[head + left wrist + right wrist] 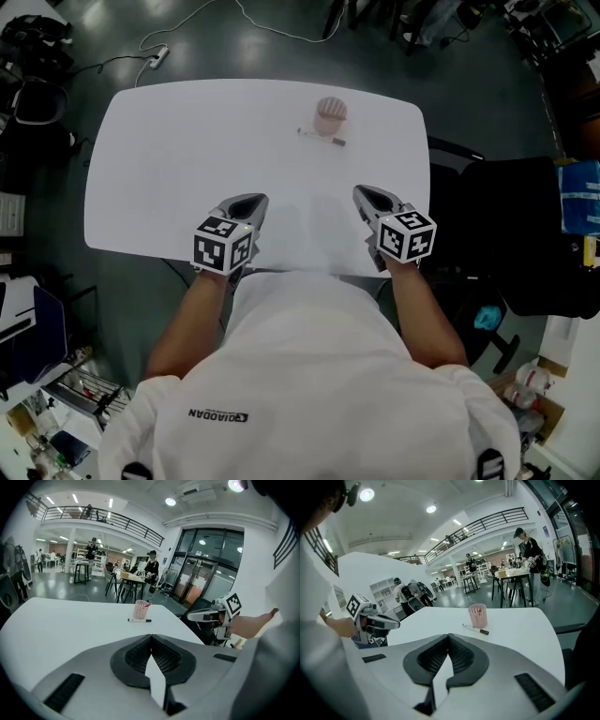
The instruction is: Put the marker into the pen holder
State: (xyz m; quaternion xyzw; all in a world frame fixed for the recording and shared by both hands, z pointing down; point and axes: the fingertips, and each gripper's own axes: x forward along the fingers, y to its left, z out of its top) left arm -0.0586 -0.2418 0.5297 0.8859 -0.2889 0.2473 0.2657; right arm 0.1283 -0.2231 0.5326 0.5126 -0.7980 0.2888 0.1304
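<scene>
**Marker** (322,137): Laid flat on the white table (187,159), on its far half and right of the middle. Its long axis is set across the table, roughly left to right in the head view and slightly slanted. The dark capped end is pointed right and a little toward the person; the pale end is pointed left. A slim, light barrel with a short dark cap is seen. In the left gripper view (139,620) and the right gripper view (476,629) it is seen lying crosswise, cap to the right.

**Pen holder** (330,114): A pink mesh cup, stood upright just behind the marker. Whether the two touch cannot be told. The marker is outside it.

**Left gripper** (248,202): Held over the near edge of the table, well apart from the marker. In its own view (151,639) the jaws are seen pressed together at the tips, with nothing pinched between them.

**Right gripper** (367,195): Held over the near edge, to the right of the left gripper and also well apart from the marker. Its jaws (448,638) are pressed together on nothing.
</scene>
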